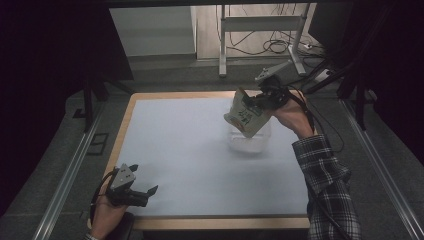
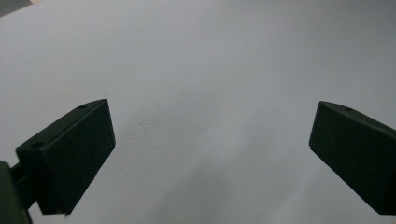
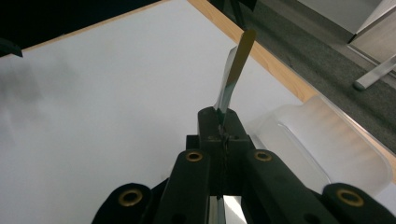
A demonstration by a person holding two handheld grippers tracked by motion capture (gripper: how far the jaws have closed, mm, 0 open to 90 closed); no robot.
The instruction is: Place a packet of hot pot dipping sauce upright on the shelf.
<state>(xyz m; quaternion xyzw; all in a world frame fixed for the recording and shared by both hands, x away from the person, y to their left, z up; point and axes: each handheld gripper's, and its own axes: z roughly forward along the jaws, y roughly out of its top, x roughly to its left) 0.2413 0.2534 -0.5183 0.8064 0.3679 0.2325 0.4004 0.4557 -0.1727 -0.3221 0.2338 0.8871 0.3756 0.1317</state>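
While my right gripper (image 1: 257, 105) pinches the edge of a printed pouch (image 1: 245, 119), its jaws are pressed tight on the thin packet (image 3: 233, 70), which hangs tilted just below and ahead of them. Beneath the pouch, close under my right hand (image 1: 292, 116), sits a clear plastic container (image 1: 248, 141) on the white table (image 1: 190, 150). My left gripper (image 1: 145, 194) rests low with its jaws spread wide over bare tabletop, well apart from the pouch.

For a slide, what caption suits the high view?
Right gripper holds a pouch above a clear container; left gripper open.
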